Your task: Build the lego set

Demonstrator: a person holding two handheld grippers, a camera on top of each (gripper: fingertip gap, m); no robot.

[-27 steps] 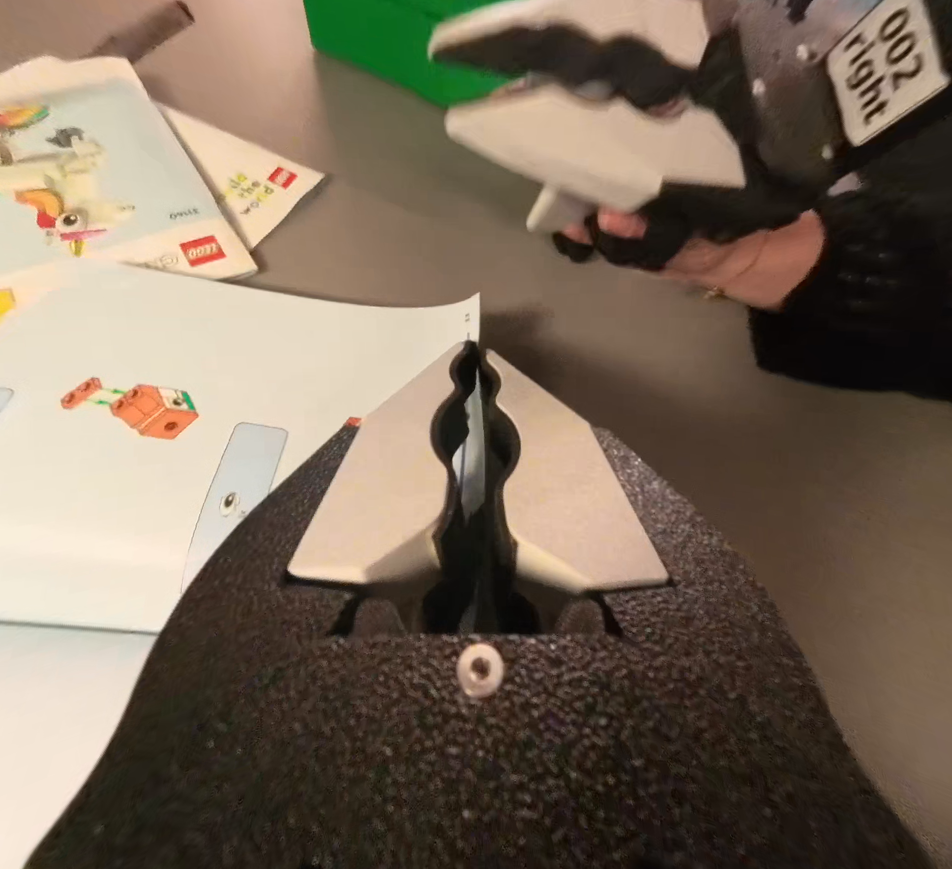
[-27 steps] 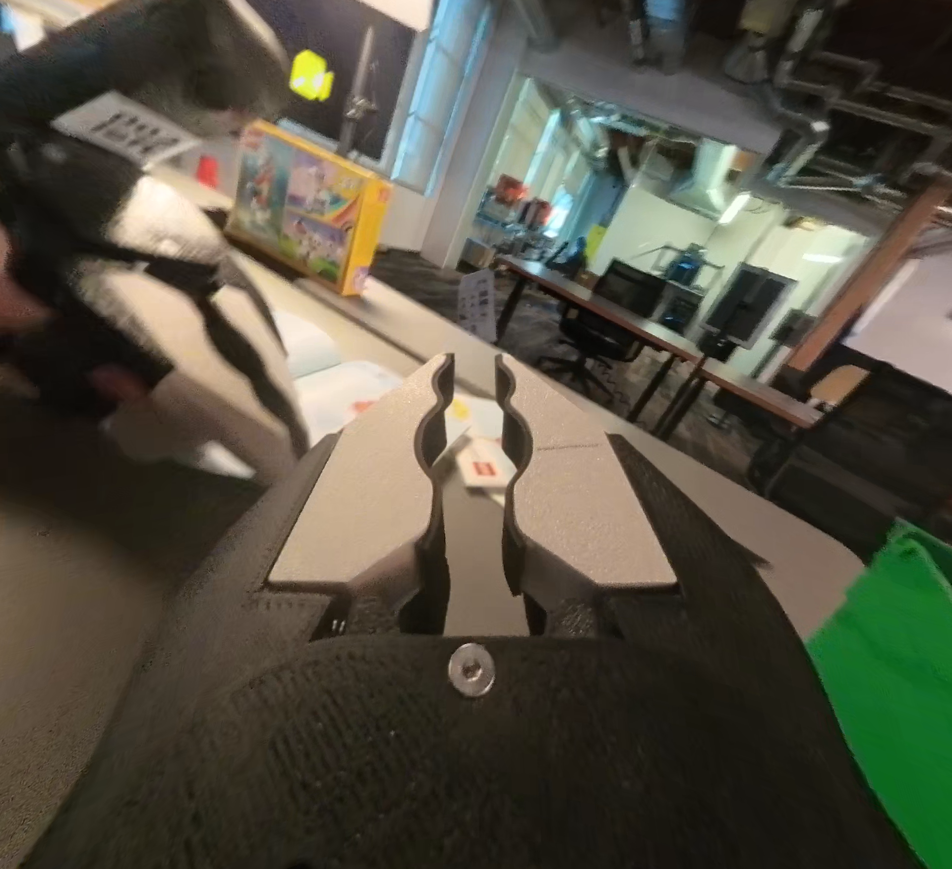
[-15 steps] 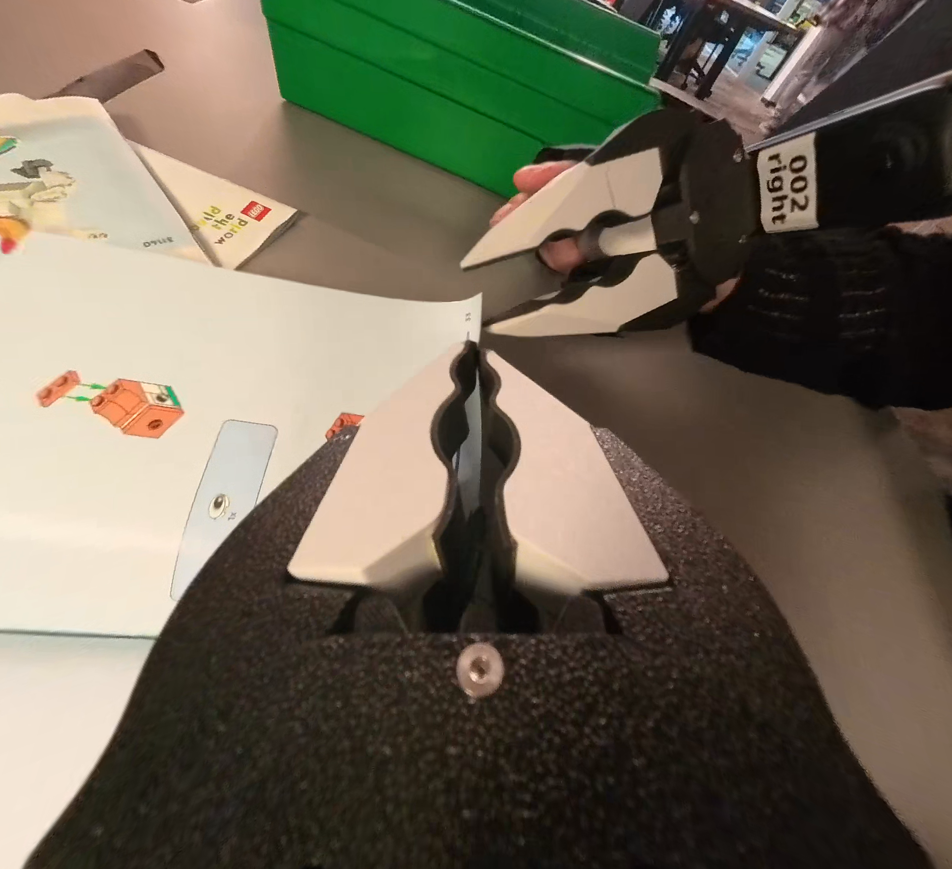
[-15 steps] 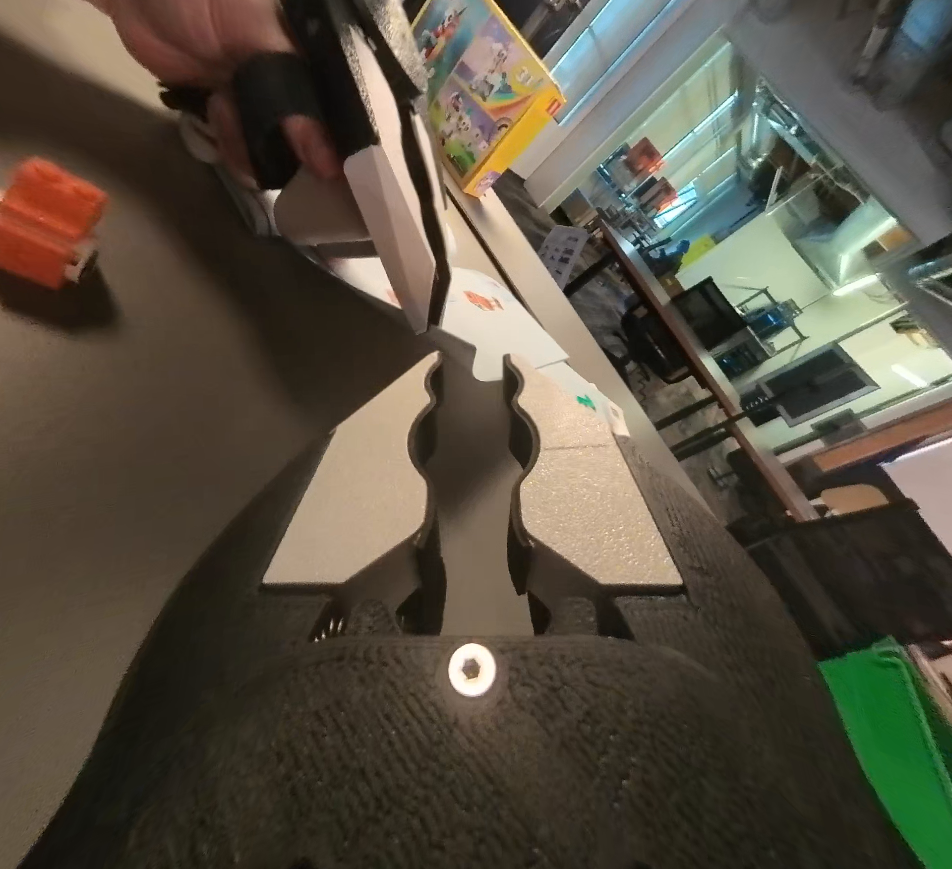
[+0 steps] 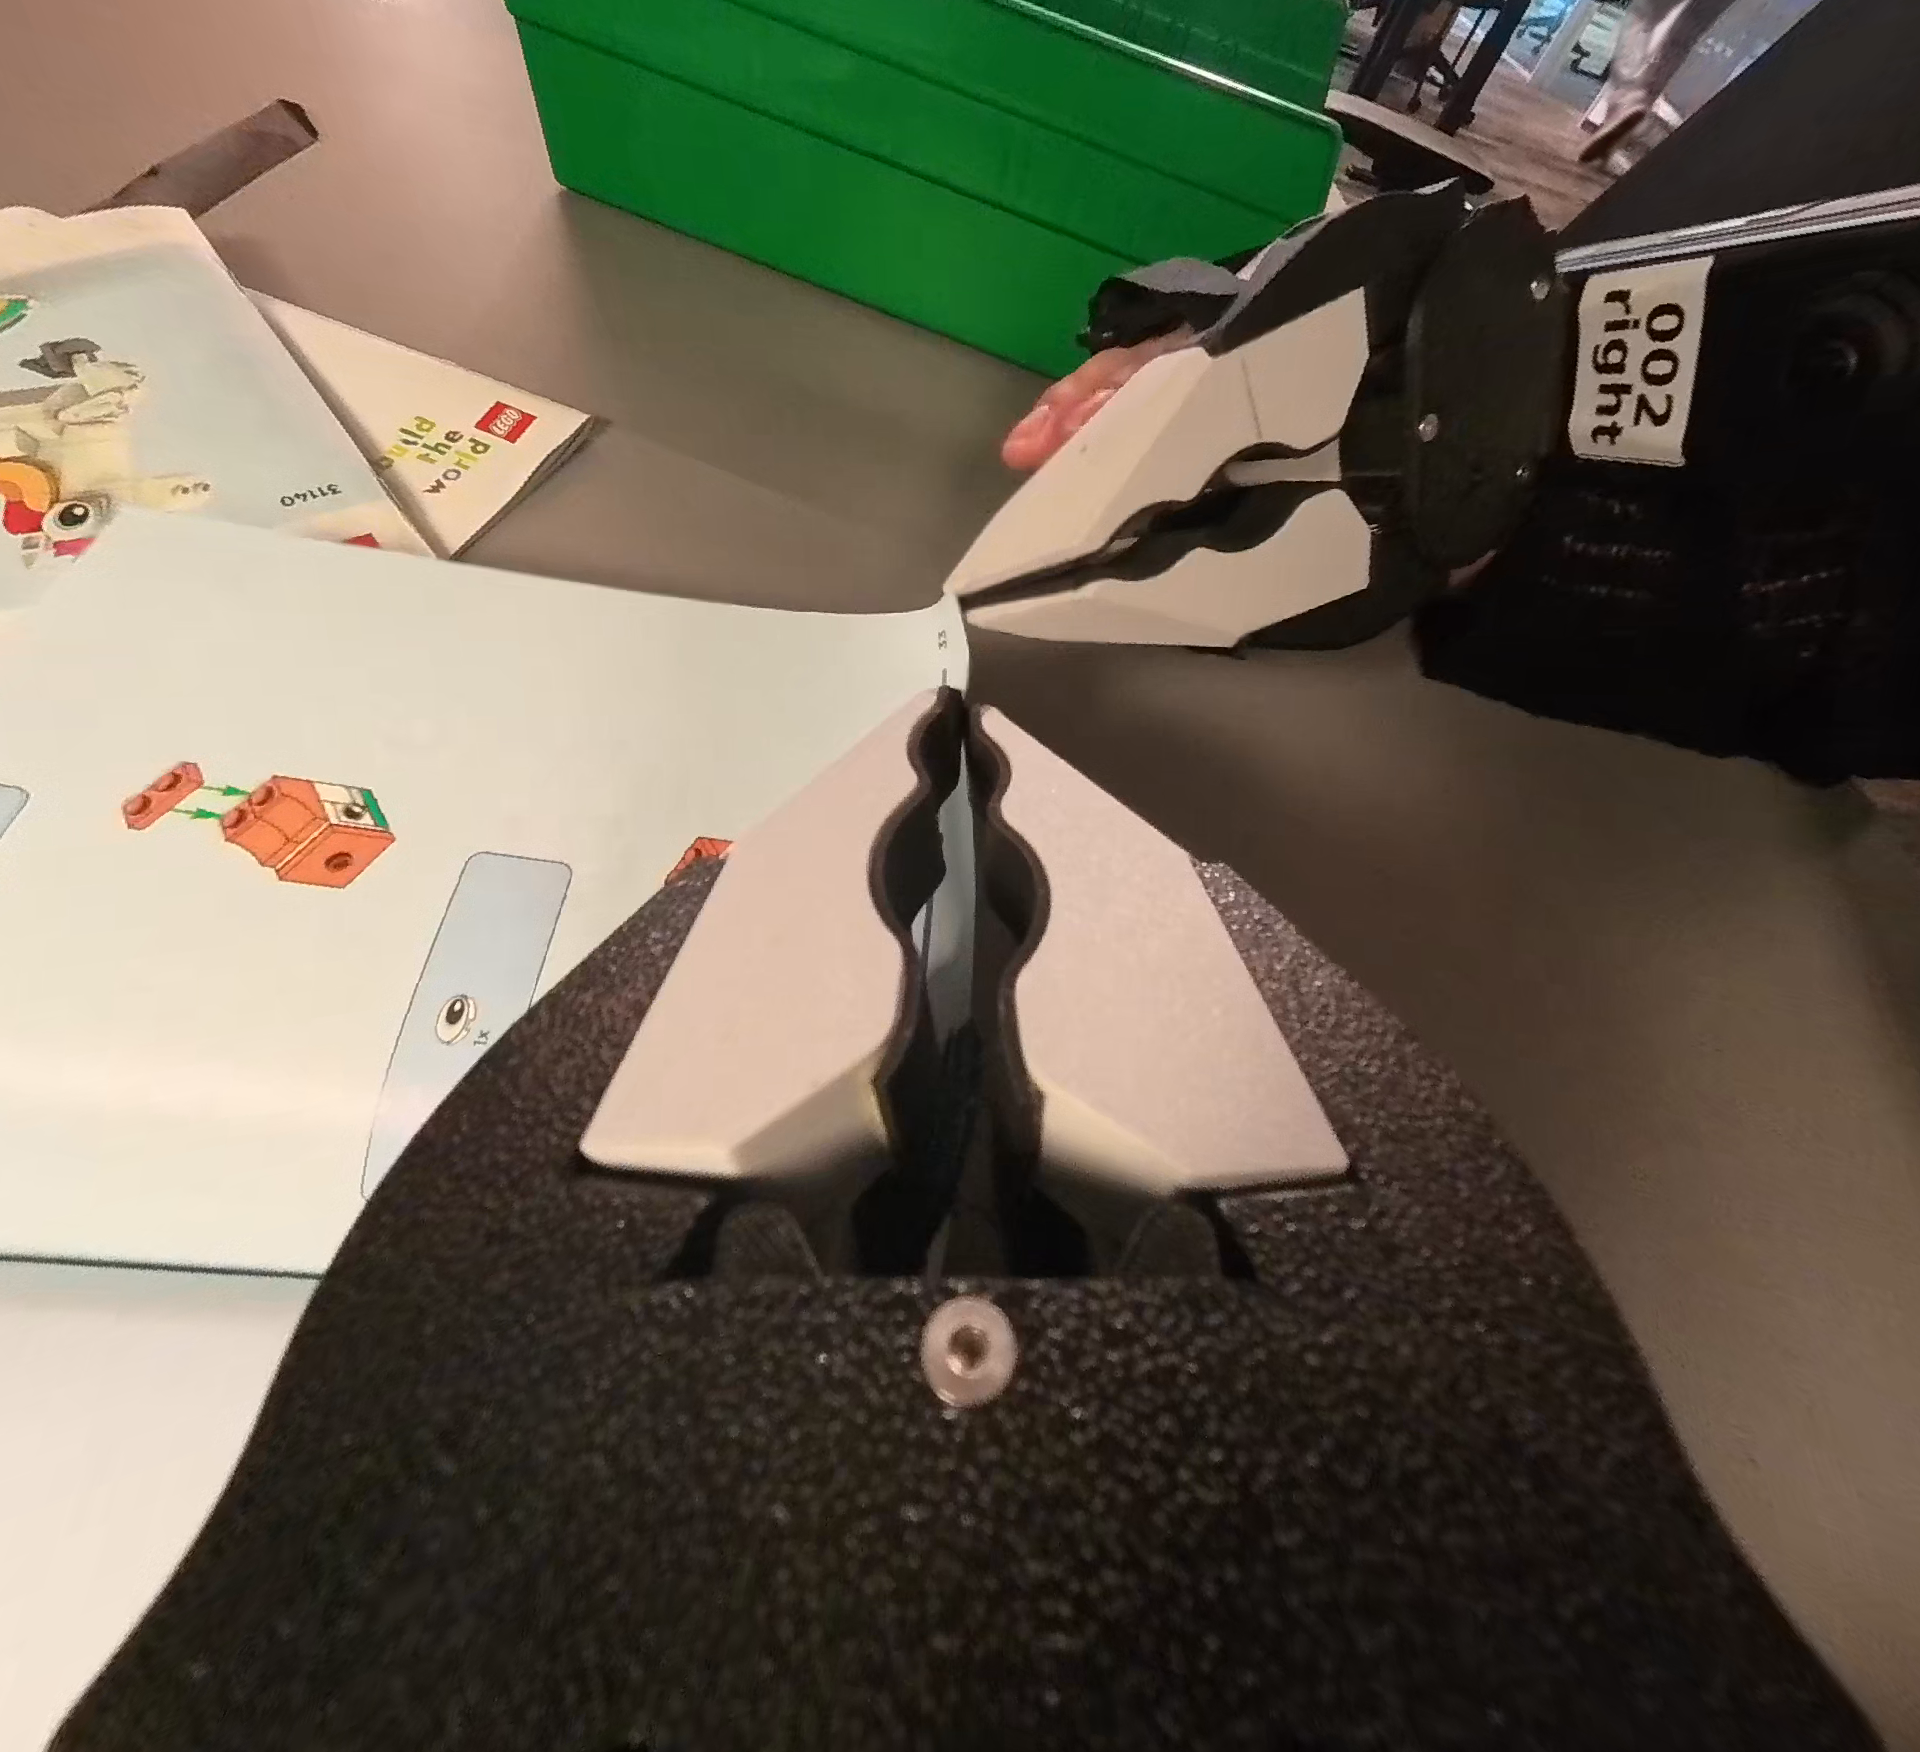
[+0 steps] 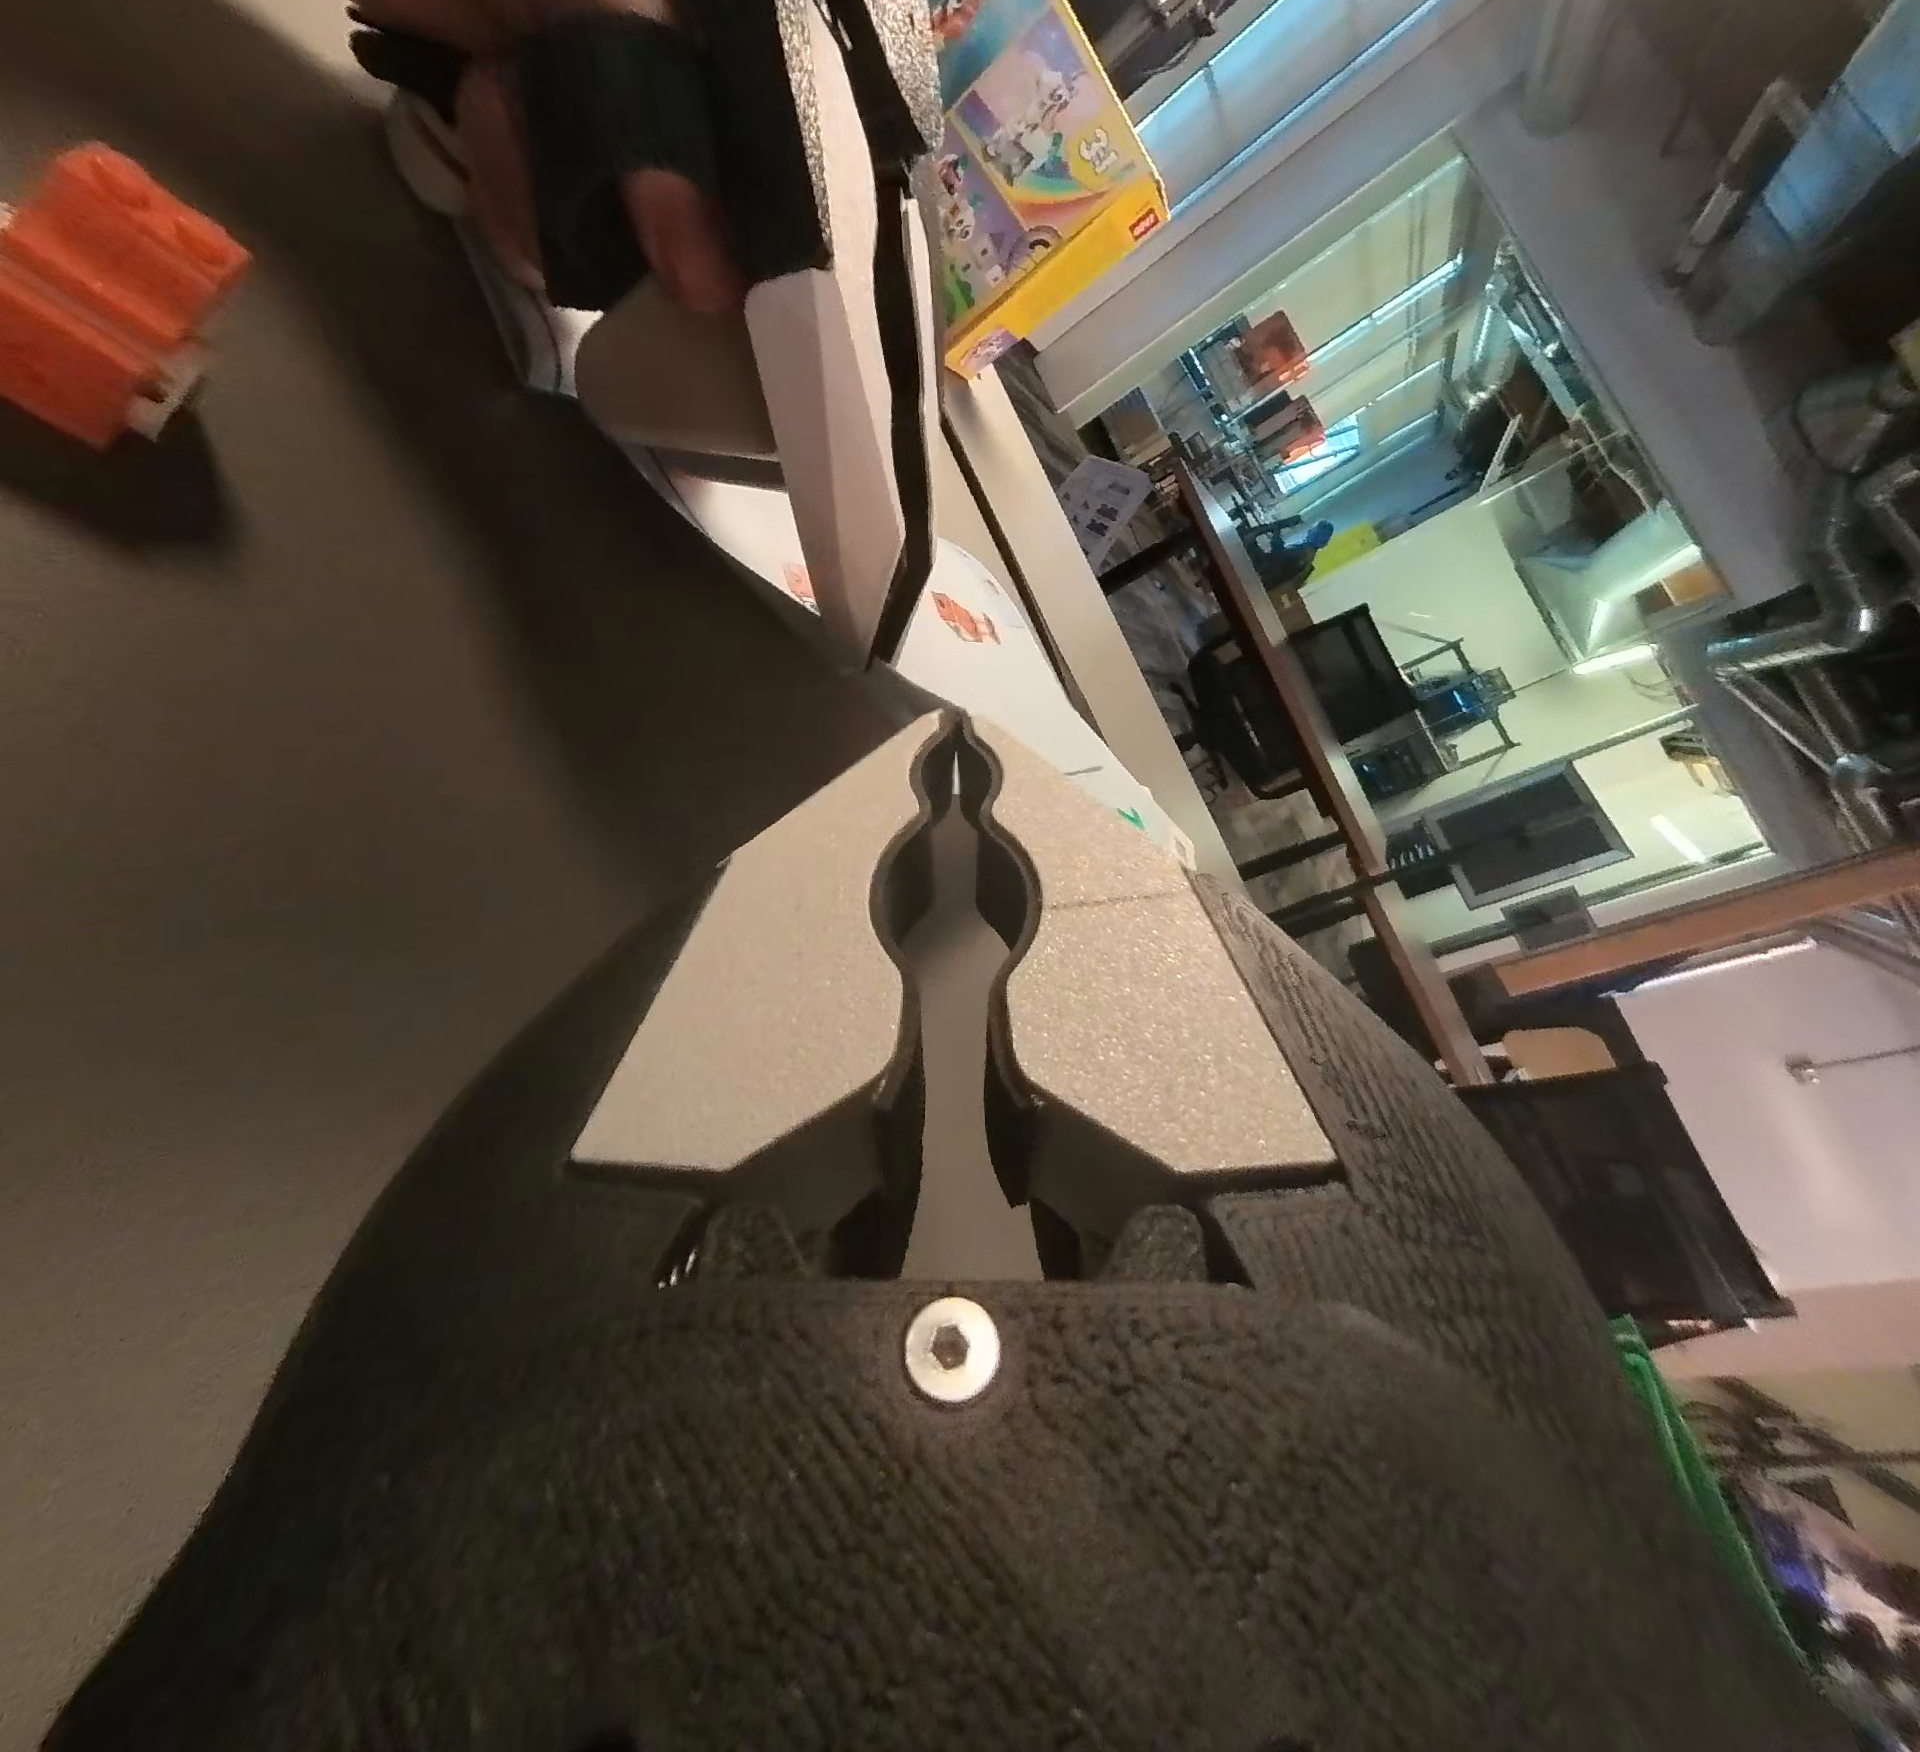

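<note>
An open light-blue instruction booklet page (image 5: 416,746) lies on the grey table (image 5: 1507,1027). My left gripper (image 5: 956,715) is shut on the page's right edge, and the paper runs between its fingers. My right gripper (image 5: 966,601) comes in from the right with its tips closed on the page's far corner, which curls up to them. In the right wrist view the right gripper (image 6: 954,726) is shut with a thin white sliver of page between the tips. The left gripper (image 6: 878,648) hangs just above it. A small orange brick assembly (image 6: 94,300) sits on the table at the left.
A green plastic bin (image 5: 883,113) stands at the back of the table. A second booklet (image 5: 156,393) and a small leaflet (image 5: 468,455) lie at the left. A yellow set box (image 6: 1029,133) stands farther back. Office desks and chairs lie beyond the table. My two grippers' fingertips are within a few centimetres of each other.
My right gripper came down from above the table to the page's far corner, turned, and went from open to shut on it. My left gripper stayed shut on the page's edge.
</note>
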